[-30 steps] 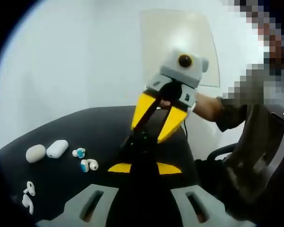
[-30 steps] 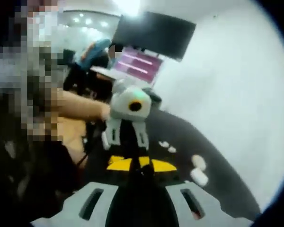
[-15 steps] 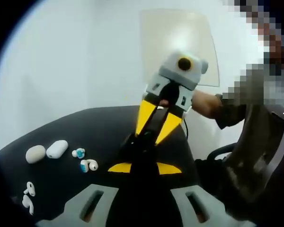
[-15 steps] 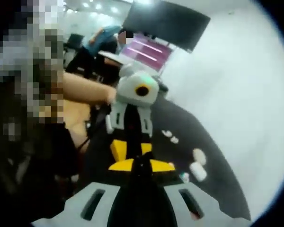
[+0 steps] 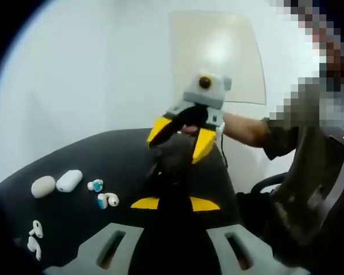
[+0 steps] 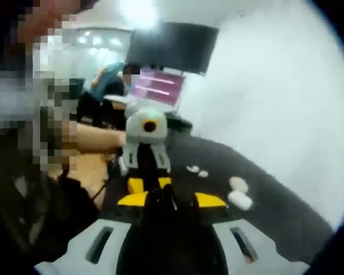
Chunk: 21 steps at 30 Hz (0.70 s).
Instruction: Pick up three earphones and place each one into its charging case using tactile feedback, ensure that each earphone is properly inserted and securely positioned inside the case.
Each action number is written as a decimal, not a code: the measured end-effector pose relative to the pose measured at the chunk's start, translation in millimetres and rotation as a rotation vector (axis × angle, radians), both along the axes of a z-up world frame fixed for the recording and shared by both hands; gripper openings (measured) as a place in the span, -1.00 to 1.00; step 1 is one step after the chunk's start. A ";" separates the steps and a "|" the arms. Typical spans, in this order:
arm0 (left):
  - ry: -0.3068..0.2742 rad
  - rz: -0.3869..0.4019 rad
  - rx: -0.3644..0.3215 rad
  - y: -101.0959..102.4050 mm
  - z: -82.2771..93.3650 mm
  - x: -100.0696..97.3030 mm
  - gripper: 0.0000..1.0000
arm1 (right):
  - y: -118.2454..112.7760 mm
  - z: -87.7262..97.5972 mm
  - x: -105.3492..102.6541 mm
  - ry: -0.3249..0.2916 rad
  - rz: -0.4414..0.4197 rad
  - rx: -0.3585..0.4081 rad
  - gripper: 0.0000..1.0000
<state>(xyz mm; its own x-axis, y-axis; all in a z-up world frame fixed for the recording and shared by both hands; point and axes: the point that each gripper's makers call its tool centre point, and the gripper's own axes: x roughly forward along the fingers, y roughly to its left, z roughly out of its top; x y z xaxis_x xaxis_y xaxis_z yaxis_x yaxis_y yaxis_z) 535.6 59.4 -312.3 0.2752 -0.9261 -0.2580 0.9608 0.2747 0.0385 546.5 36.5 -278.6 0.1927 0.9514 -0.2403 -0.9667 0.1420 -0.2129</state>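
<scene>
Left gripper (image 5: 175, 172): in the left gripper view its own dark jaws rise from the bottom centre and meet at the tips, drawn together, nothing seen between them. Right gripper (image 5: 180, 137) comes in from the right of that view, held above the table, facing the camera; its yellow-tipped jaws are spread wide with nothing between them. A hand and forearm (image 5: 246, 129) hold it from behind.

Right gripper view: own jaws are dark and blurred at the bottom centre; the left gripper (image 6: 149, 183) faces the camera just beyond them.

Black table (image 5: 103, 154) lies below both grippers. In the left gripper view, at its left part, well apart from both grippers: an oval white case (image 5: 43, 186) just beside a longer white case (image 5: 69, 180); near them an earphone with blue trim (image 5: 96, 185), then another white-and-blue earphone (image 5: 108, 200). Nearer the table's edge, two white stemmed earphones (image 5: 34, 236) lie close together. All rest on the table, none in a case.
</scene>
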 end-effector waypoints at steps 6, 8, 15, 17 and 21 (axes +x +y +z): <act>0.008 0.001 0.001 0.4 -0.3 0.4 -0.71 | 12.6 -11.3 -5.4 0.138 0.135 0.095 -0.34; 0.020 0.001 0.002 0.5 -0.9 0.4 -0.71 | 16.1 -12.8 -5.3 0.064 0.159 0.064 -0.34; 0.116 0.008 -0.010 -0.4 -2.7 2.5 -0.72 | 20.0 -8.0 -7.9 -0.117 0.188 0.071 -0.40; 0.123 0.008 -0.012 -0.9 -2.7 2.0 -0.72 | 19.4 -6.0 -10.2 -0.168 0.191 0.072 -0.42; 0.129 0.007 -0.012 -1.6 -2.8 1.2 -0.72 | 16.6 -4.0 -14.4 -0.234 0.190 0.076 -0.46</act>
